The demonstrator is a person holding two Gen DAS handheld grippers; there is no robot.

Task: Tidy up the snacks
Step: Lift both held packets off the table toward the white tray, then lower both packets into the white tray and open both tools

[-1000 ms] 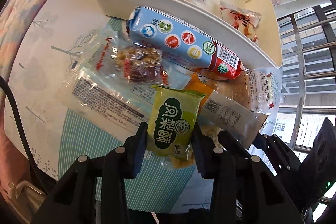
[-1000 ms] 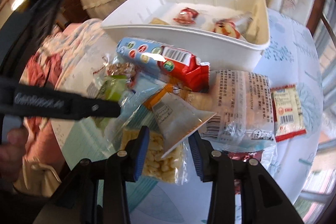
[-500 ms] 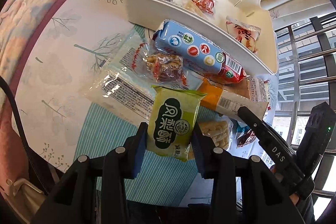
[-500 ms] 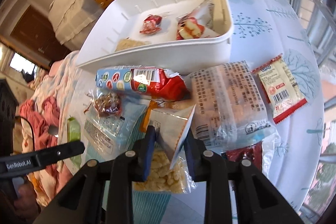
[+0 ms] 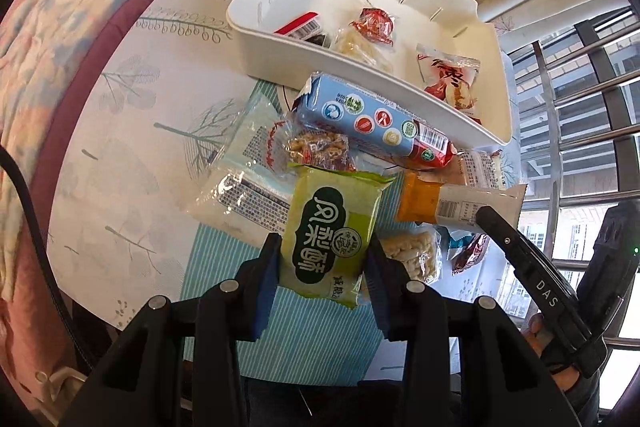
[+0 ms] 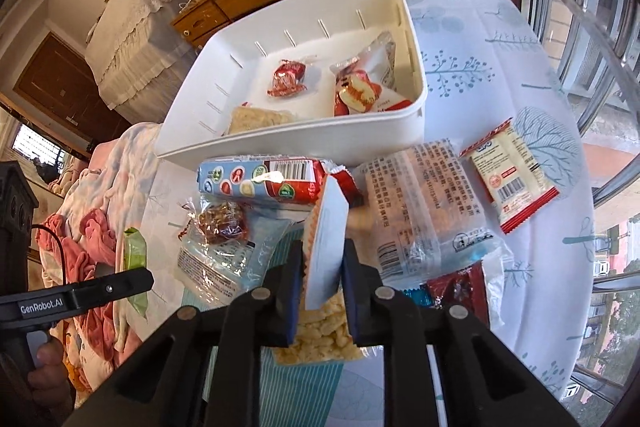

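My left gripper (image 5: pixel 325 267) is shut on a green snack packet (image 5: pixel 332 223) and holds it above the pile on the table. My right gripper (image 6: pixel 323 261) has its jaws closing on an orange and white packet (image 6: pixel 328 219); the pads press its sides and it stands on edge, lifted off the pile. From the left wrist that same packet (image 5: pixel 448 203) shows to the right of the green one. Beyond the pile sits the white bin (image 5: pixel 280 55), its near wall (image 6: pixel 280 143) also in the right wrist view, with several wrapped snacks inside.
On the table lie a blue and red biscuit tube (image 5: pixel 372 123), a nut bar packet (image 5: pixel 316 147), a puffed snack bag (image 6: pixel 320 331), a large clear cracker pack (image 6: pixel 420 211) and a red-edged packet (image 6: pixel 512 175). Window bars stand to the right, a blanket to the left.
The left gripper has risen with the green packet, so the table looks farther off. The right jaws closed on the orange and white packet, rolled it onto its edge and lifted it.
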